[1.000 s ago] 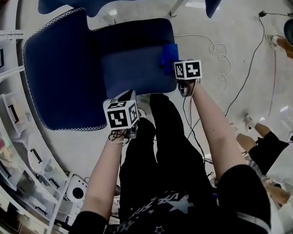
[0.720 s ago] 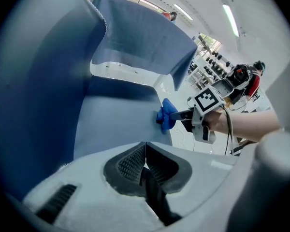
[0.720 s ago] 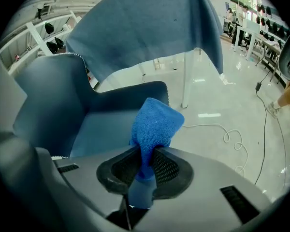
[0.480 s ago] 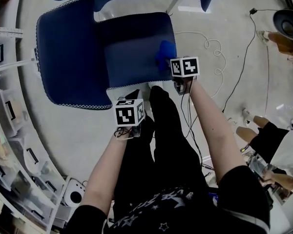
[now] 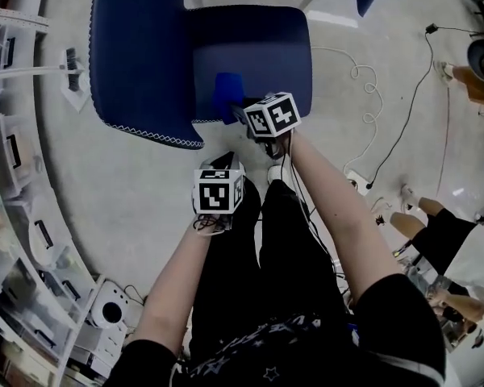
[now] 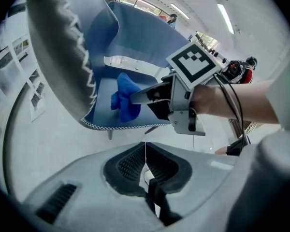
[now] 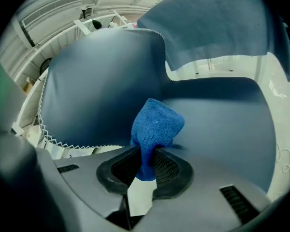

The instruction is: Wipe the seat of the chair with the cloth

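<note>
My right gripper (image 7: 146, 166) pinches the blue cloth (image 7: 157, 122) against the chair seat (image 7: 222, 115); at its seven o'clock, my left gripper (image 6: 145, 161) hangs closed, empty.

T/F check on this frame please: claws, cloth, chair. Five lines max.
1. The right claw is shut on the blue cloth. True.
2. The left claw holds a second cloth. False: its jaws are together with nothing between them.
3. The cloth is over the chair seat. True.
4. The left claw rests on the seat. False: in the head view it is held off the chair, over the floor in front of it.
5. A light cable lies looped on the floor beside the chair. True.
</note>
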Available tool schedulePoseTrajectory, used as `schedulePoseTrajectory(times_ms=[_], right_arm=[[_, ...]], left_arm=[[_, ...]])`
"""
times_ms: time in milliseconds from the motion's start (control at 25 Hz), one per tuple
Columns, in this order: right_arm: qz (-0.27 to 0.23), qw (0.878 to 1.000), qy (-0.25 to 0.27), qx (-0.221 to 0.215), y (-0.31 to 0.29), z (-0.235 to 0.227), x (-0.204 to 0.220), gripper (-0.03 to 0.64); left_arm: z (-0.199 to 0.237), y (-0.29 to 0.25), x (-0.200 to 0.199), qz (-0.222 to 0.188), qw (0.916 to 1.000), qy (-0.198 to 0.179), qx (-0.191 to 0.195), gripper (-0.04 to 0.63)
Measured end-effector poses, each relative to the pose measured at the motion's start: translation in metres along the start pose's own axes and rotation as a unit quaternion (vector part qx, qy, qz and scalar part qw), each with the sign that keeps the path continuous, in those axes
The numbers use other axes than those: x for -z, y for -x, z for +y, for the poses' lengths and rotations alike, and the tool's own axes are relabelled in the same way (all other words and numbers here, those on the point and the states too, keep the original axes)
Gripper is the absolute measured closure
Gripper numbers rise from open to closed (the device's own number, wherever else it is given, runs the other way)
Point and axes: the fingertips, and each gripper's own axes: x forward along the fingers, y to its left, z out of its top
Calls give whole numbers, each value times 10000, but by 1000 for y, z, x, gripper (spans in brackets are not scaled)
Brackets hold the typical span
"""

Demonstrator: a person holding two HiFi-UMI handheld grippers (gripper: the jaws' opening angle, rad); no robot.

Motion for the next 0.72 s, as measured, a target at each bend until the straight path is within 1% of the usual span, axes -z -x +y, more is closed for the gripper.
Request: schedulePoseTrajectory(times_ms=[120, 280, 520, 720], right_arm=[[112, 9995, 230, -175, -28, 16, 7, 555], [237, 9990, 214, -324, -58, 26, 18, 555], [283, 9996, 22, 32, -62, 5, 36, 555], [283, 9991, -126, 299, -44, -19, 49, 555]], left_arm=[[13, 1, 13, -5, 9999, -17, -134, 574], [31, 6, 17, -113, 9992, -112, -361, 574], [42, 16, 18, -178, 9981, -139, -573, 574], [37, 14, 20, -142, 9982, -124, -575, 574]])
